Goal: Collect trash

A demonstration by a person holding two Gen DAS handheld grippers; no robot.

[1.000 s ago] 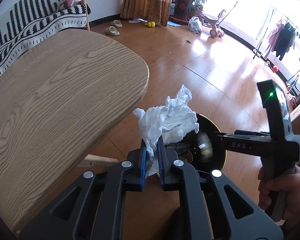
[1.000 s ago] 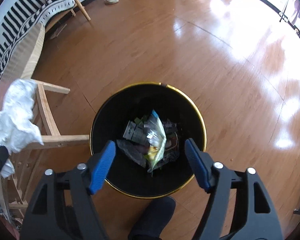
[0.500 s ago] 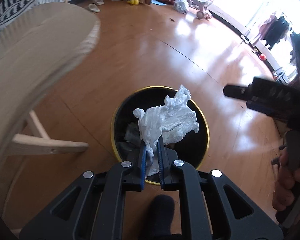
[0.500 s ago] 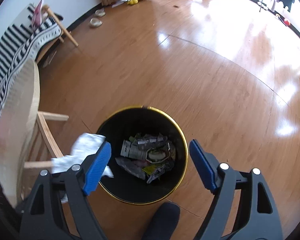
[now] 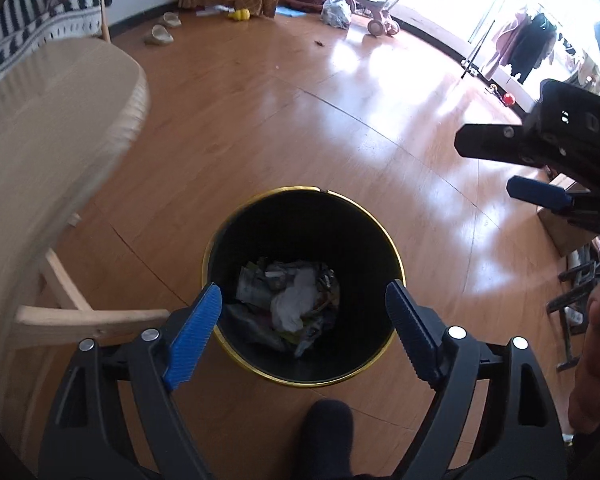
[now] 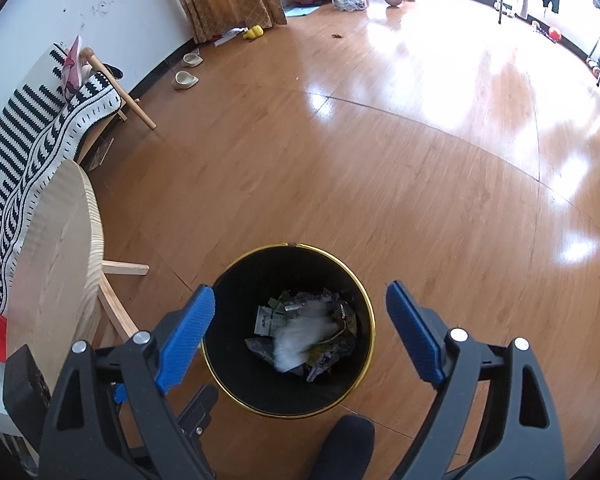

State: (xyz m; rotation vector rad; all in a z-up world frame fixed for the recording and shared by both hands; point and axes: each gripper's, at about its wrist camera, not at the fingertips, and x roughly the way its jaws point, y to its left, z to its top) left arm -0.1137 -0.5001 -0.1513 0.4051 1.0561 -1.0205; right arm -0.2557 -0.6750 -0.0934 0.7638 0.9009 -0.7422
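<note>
At the bottom of the left wrist view, the left gripper [image 5: 302,322] is standing wide with nothing between its blue pads; its jaws have just been opening, and the crumpled white tissue [image 5: 294,304] it was pinching a second ago is now lying in the middle of the frame, on top of the wrappers at the bottom of the black bin [image 5: 380,236]. That drop puts one more piece of trash away, so this piece looks done. In the right wrist view the right gripper [image 6: 300,332] is also gaping over the bin with nothing in it, its jaws having just been opening a little further. A dark foot [image 5: 328,428] is showing at the bottom centre, just short of the bin's gold rim. Compared with the earlier frame, the wooden table [image 5: 40,140] is sitting further to the left of the frame and the bin is filling the centre. Further up, the wood floor [image 5: 320,120] is gleaming, with slippers [image 5: 162,34] at upper left.
</note>
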